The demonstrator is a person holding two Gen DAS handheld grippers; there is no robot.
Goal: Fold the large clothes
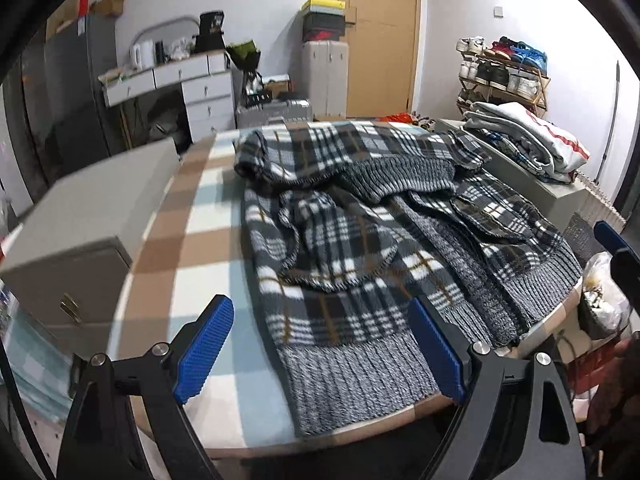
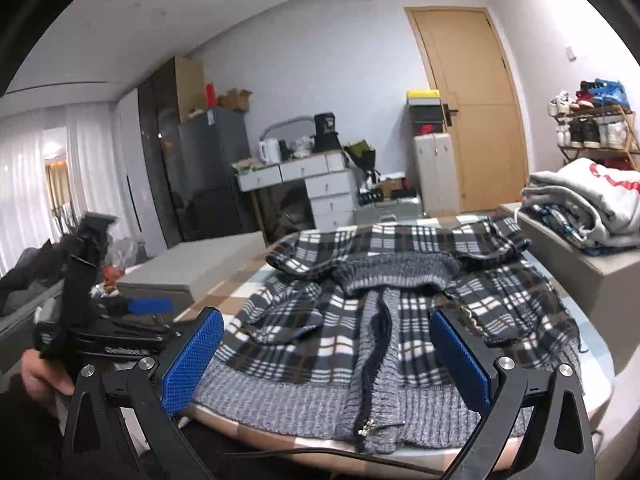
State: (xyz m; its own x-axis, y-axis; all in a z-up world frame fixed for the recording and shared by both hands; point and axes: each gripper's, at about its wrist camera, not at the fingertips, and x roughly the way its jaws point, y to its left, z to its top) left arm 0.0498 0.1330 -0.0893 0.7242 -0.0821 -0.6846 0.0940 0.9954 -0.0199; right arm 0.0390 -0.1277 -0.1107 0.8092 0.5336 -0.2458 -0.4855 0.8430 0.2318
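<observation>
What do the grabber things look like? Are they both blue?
Yes. Each hand-held gripper, left and right, has two flat fingers covered with bumpy blue pads on black angular arms joined by shiny silver bolts. A thin black cable runs below the right one.

The room is lit evenly and softly. Bright glare is seen at the curtains (image 2: 24, 184), left edge. Edges are strongly curved and darkened; slight blur is noticed.

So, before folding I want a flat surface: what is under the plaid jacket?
The plaid jacket lies spread on a table covered by a checked tablecloth in brown, blue and white. The cloth beneath the jacket itself is covered, so anything there cannot be seen.
</observation>
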